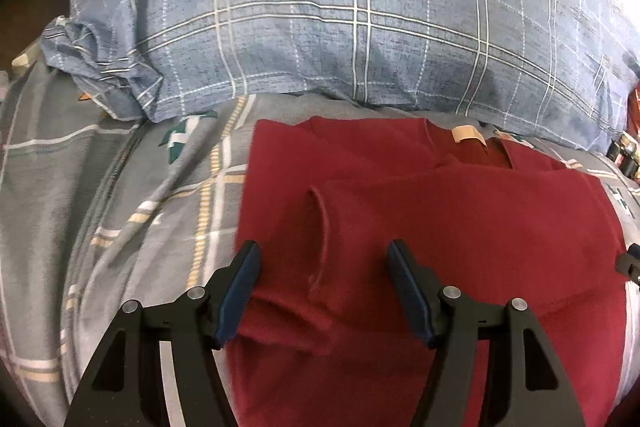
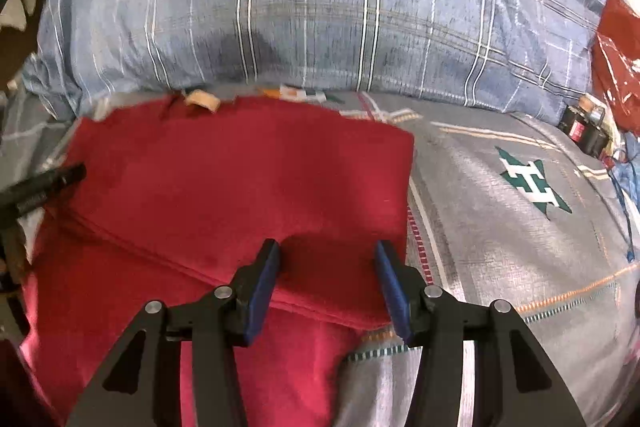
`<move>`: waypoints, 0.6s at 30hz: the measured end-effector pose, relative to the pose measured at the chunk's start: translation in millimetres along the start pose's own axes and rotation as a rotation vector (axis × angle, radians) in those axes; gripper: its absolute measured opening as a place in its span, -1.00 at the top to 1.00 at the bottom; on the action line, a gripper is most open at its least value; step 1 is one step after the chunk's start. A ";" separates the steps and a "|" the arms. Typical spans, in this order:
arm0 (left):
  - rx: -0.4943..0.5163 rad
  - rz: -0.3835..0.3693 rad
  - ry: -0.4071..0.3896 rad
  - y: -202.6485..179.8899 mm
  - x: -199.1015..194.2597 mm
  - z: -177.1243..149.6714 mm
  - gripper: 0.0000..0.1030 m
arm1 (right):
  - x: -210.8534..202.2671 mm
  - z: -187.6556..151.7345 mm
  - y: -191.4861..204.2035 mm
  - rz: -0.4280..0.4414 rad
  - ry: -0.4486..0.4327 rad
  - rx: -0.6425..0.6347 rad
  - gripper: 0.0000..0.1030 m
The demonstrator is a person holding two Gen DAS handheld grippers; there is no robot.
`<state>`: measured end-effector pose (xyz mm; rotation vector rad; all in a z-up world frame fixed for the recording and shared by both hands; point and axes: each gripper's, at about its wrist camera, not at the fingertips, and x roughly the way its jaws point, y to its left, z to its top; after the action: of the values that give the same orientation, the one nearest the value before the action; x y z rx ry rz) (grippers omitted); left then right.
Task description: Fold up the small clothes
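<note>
While the dark red top (image 1: 460,227) lies spread on a grey plaid bedsheet (image 1: 120,207), both grippers hang over its near part, pointing steeply down. From the left wrist view, the left gripper (image 1: 324,259) stands wide, its blue pads (image 1: 240,291) apart with nothing pressed between them; a folded sleeve edge of the garment runs up between the jaws, lying flat on the body of the top. A beige neck label (image 1: 466,135) marks the collar at the far edge, just in front of a blue plaid pillow (image 1: 340,7) that fills the far side of the bed.

Seen from the right wrist view, the right gripper (image 2: 328,263) is partly open above the right near corner of the red top (image 2: 240,179), where a folded layer forms a diagonal edge; its pads do not press the cloth. The sheet (image 2: 500,247) to the right carries a green star emblem (image 2: 532,185). At the far right lie a red plastic bag (image 2: 616,59) and some small dark items, too blurred to identify.
</note>
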<state>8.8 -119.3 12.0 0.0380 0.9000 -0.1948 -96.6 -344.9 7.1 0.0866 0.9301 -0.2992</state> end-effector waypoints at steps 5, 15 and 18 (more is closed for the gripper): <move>-0.020 -0.001 0.012 13.0 -22.6 -13.6 -0.31 | 7.7 -10.0 -5.5 -0.025 0.013 0.015 -0.13; -0.038 -0.011 0.026 34.1 -82.1 -49.9 -0.31 | -26.4 -29.3 -21.7 0.052 0.006 0.101 -0.26; -0.078 -0.059 0.034 44.6 -104.2 -65.9 -0.34 | -50.1 -47.3 -18.0 0.101 0.015 0.085 -0.27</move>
<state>-97.0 -52.1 50.2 -0.0577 0.9426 -0.2141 -166.5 -341.7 19.9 0.2137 0.9249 -0.2452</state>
